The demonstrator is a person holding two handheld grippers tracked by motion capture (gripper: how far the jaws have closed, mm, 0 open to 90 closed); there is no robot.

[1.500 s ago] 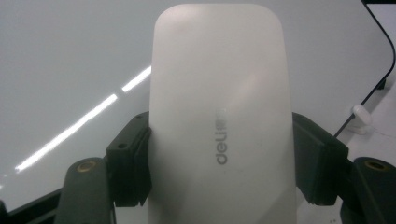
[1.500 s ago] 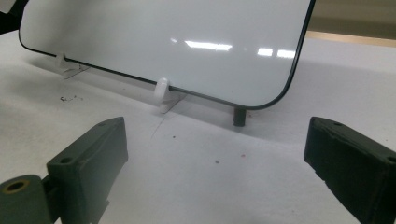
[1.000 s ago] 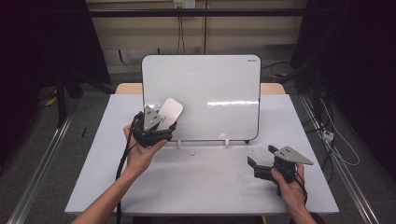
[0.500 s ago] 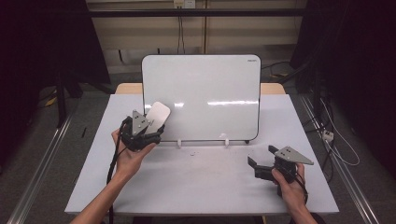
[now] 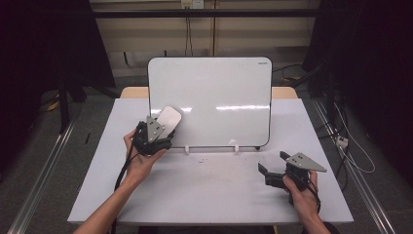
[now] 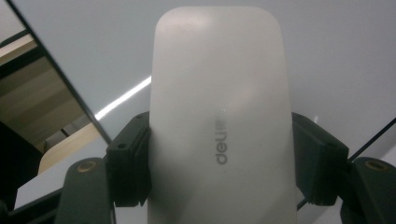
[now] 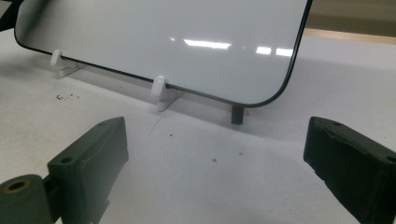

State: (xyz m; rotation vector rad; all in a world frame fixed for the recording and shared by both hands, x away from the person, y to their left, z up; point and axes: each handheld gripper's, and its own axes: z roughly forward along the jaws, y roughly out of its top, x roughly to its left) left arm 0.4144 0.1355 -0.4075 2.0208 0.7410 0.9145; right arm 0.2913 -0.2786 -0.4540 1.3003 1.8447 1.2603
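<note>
With the smooth white oblong plastic eraser [image 6: 219, 121] clamped, the left gripper [image 5: 157, 132] should press it flat against the glossy white rounded-corner whiteboard [image 5: 219, 97].

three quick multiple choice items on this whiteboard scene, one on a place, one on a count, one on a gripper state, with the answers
1. Where is the white eraser?
A. flat on the table
B. between the left gripper's jaws, at the whiteboard's lower left
C. in the right gripper

2. How many white clip feet hold the whiteboard along its bottom edge?
A. two
B. four
C. none

3. How does the right gripper stand?
A. shut on a marker
B. shut on the eraser
C. open, nothing between its jaws

Answers: 1 B, the left gripper clamps the eraser's sides against the board. 2 A, two white feet show under the edge. 3 C, its jaws stand wide apart over the bare table.
</note>
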